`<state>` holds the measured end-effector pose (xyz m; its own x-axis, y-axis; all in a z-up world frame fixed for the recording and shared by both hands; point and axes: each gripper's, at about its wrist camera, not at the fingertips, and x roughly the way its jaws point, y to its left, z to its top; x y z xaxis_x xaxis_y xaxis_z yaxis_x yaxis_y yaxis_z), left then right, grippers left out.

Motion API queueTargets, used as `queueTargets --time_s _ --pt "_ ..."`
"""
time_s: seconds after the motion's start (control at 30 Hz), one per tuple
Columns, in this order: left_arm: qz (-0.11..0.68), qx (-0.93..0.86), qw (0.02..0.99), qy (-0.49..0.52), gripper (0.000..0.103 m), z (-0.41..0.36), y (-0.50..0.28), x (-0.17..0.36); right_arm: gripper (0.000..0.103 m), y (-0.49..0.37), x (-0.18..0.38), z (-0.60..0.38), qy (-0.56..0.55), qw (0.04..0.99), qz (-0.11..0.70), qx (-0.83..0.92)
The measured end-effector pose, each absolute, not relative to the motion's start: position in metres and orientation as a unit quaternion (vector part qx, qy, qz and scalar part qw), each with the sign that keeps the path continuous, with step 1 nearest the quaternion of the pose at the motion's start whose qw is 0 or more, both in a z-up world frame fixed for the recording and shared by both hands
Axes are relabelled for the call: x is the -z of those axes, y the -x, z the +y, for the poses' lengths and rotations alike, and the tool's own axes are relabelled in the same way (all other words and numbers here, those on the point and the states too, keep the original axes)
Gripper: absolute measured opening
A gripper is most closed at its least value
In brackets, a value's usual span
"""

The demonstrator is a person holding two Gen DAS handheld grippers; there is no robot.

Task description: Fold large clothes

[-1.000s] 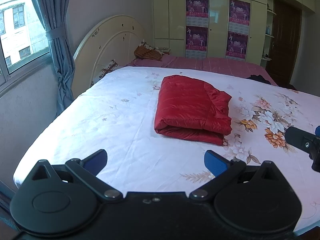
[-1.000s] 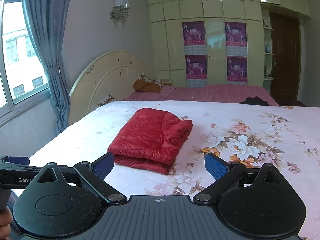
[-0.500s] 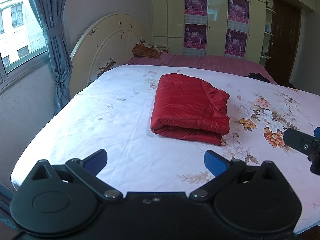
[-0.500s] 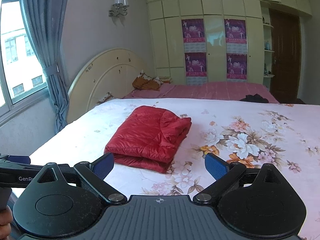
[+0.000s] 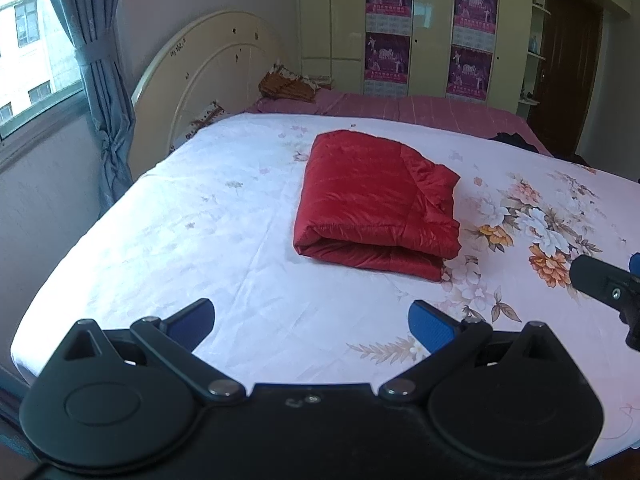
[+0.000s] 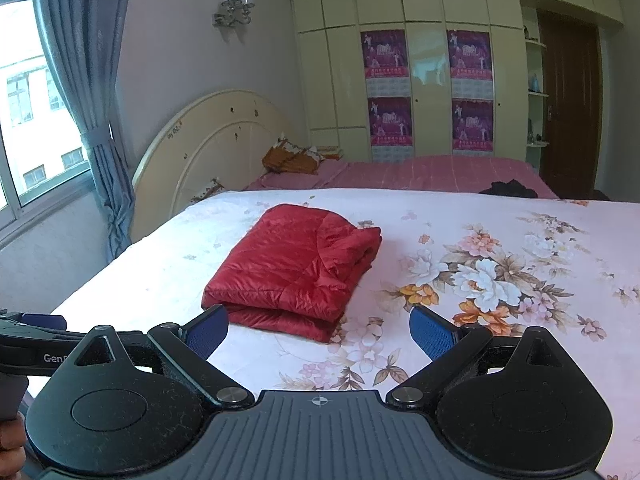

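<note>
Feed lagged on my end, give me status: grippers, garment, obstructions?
Left gripper open, empty. Right gripper open, empty. Red jacket folded, flat on floral bedsheet, untouched. Nothing between grippers and it.

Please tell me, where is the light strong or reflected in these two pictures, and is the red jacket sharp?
Left wrist view: window overexposed, white bedsheet washed out near it, red jacket sharp. Right wrist view: window blown out, glare patches on the glossy wardrobe, jacket sharp; fisheye bends the room edges in both.
</note>
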<state>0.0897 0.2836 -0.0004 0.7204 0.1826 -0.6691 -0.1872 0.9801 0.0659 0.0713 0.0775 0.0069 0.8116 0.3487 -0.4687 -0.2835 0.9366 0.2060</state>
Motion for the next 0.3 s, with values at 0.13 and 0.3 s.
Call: queueTargets --time_s 0.13,0.3 --pt "0.345 -0.083 0.935 0.009 0.100 0.286 -0.093 0.006 0.096 -0.078 -0.002 0.077 -0.067 0.948 0.265 -0.163" --pt "0.346 -0.094 0.934 0.001 0.103 0.291 -0.110 0.014 0.096 -0.090 0.006 0.073 -0.069 0.947 0.273 -0.152"
